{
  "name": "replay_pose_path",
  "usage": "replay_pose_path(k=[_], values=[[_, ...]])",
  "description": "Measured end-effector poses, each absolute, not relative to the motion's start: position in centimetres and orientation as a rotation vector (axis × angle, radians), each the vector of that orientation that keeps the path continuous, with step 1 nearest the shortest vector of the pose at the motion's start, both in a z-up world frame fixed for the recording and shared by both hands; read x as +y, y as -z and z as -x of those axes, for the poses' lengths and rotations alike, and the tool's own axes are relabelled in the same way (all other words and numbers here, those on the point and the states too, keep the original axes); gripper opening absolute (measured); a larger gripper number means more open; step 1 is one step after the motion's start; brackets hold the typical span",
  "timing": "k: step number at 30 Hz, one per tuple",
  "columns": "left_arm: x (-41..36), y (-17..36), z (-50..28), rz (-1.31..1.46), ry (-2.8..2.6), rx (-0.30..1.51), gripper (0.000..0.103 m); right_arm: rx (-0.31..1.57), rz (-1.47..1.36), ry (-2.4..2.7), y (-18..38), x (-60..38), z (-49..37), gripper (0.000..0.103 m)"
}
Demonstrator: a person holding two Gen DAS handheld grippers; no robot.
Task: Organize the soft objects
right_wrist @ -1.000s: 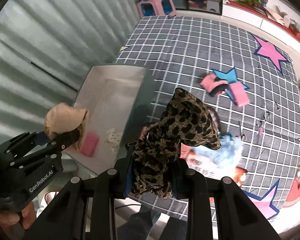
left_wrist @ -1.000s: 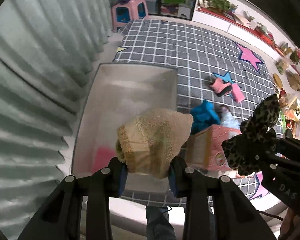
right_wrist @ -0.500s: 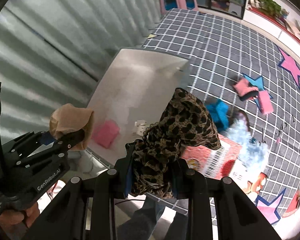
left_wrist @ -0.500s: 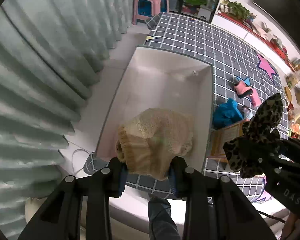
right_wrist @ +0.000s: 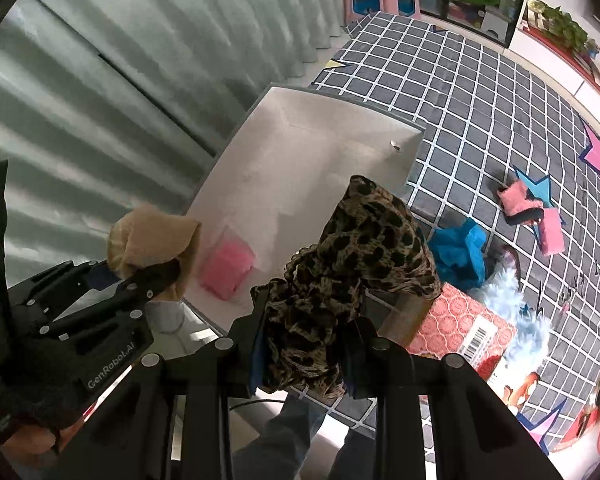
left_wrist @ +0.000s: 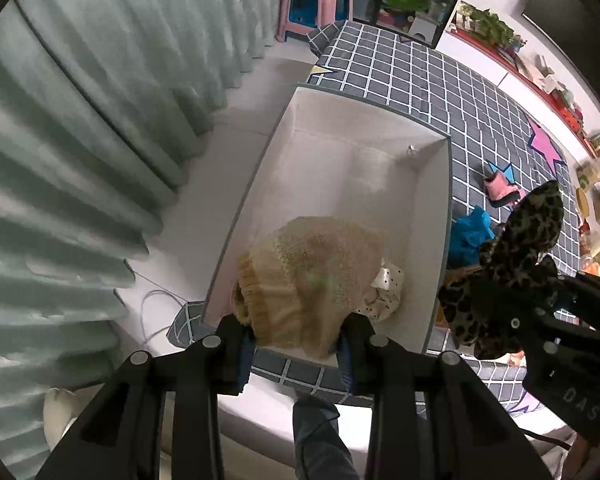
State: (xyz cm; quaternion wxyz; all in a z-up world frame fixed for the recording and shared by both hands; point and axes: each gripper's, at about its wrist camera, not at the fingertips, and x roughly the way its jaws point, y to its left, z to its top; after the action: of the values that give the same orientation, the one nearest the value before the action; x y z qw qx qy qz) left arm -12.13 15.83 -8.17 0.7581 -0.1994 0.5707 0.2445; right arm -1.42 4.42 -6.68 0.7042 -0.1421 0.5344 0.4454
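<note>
My left gripper [left_wrist: 296, 344] is shut on a tan knitted hat [left_wrist: 312, 276] and holds it above the near end of a white storage box [left_wrist: 380, 152]. The hat also shows in the right wrist view [right_wrist: 152, 240]. My right gripper [right_wrist: 306, 344] is shut on a leopard-print cloth [right_wrist: 356, 256], held above the box's near right corner [right_wrist: 332, 140]. That cloth shows at the right of the left wrist view [left_wrist: 512, 264]. In the box lie a pink soft item [right_wrist: 228, 268] and a white polka-dot cloth [left_wrist: 388, 288].
On the checked mat [right_wrist: 480, 92] right of the box lie a blue cloth [right_wrist: 460, 256], a fluffy light-blue item [right_wrist: 516, 308], pink slippers [right_wrist: 536, 216] and a red patterned box [right_wrist: 460, 324]. Curtains [left_wrist: 80, 140] hang at the left. A pink stool [left_wrist: 312, 8] stands far back.
Both grippers have moved left and over the white box with their loads still held. The box now lies under the tan hat, and the polka-dot cloth inside has come into view.
</note>
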Motion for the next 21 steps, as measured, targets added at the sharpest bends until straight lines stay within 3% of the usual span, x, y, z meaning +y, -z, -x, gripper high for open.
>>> replay_pose_path(k=[21], values=[[17.6, 10.1, 8.4, 0.415, -0.515, 1.279, 0.037, 1.238, 0.314, -0.98, 7.9, 7.5, -1.6, 0.031]])
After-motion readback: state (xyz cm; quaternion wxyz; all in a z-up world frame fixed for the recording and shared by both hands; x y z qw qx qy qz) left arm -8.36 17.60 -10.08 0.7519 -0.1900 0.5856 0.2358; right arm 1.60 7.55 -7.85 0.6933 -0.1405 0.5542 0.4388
